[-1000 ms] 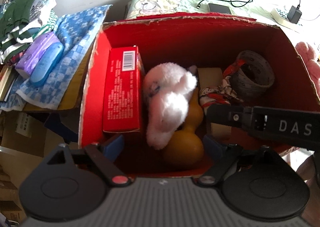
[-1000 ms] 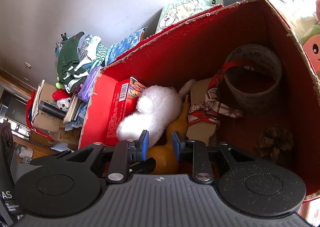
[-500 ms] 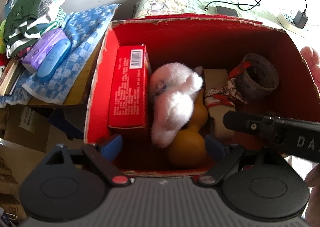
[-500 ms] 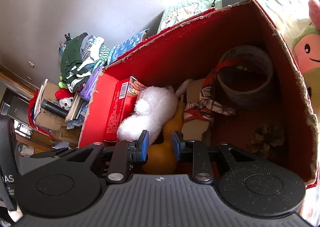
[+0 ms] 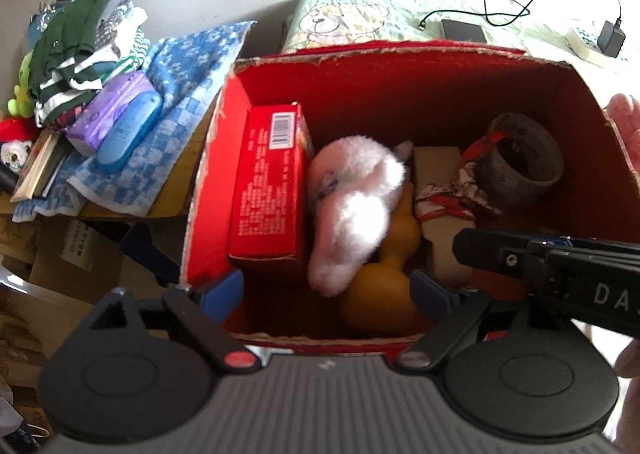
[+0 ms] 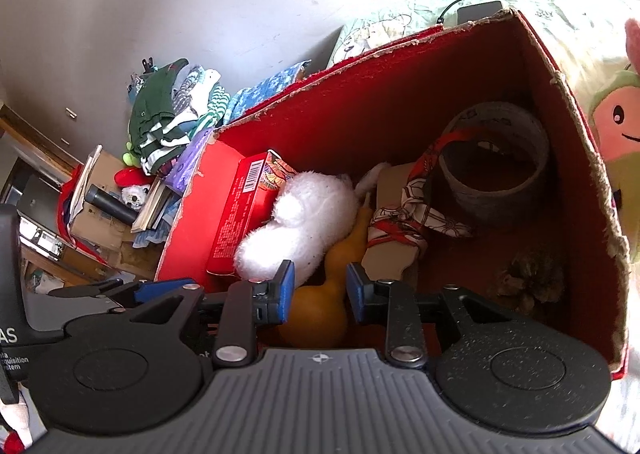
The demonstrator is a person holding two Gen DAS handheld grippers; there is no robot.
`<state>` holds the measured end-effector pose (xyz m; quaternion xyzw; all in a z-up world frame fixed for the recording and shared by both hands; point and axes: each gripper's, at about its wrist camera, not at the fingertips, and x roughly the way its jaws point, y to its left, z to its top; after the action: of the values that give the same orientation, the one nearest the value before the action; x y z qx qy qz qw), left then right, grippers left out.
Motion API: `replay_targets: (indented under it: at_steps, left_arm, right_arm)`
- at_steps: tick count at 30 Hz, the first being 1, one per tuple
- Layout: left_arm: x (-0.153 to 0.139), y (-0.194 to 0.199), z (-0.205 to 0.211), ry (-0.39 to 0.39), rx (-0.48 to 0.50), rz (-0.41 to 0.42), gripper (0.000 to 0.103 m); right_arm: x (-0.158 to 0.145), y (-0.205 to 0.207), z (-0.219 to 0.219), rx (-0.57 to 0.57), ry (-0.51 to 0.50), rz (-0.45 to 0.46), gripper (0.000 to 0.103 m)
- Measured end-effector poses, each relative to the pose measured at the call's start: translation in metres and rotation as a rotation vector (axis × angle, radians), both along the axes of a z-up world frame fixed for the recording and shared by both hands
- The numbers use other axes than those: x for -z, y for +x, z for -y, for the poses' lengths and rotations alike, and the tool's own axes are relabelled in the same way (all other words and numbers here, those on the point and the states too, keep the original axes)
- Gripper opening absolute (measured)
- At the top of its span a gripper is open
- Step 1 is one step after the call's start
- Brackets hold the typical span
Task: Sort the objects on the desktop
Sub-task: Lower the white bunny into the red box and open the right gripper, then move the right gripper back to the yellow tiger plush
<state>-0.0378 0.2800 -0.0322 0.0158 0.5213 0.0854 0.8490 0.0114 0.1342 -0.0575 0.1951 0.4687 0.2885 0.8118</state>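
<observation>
In the red cardboard box [image 6: 460, 102], left to right: flat red carton [image 6: 236, 214], white plush toy [image 6: 298, 224], yellow gourd [image 6: 324, 294] lying lengthwise near-to-far. The left claw [image 5: 326, 292] gapes empty; the right claw [image 6: 320, 290], nearer, is opening astride the gourd, not pressing it.

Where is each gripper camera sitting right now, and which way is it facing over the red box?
Left wrist: on the left gripper, looking steeply down into the red box; its wide-open blue fingers show, and the right gripper's black body crosses the lower right.
Right wrist: on the right gripper, angled down into the box from its right; its jaws are opening, nothing pressed between them.
Shared: the box, red carton, white plush toy, yellow gourd, tape roll.
</observation>
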Motion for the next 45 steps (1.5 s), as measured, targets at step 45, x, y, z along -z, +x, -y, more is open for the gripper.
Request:
replay_targets:
  at_steps: [45]
  left_arm:
    - [-0.012,0.051,0.350,-0.243,0.425,-0.037,0.095]
  right_arm:
    - [-0.039,-0.033,0.320,0.413,0.144,0.161,0.044]
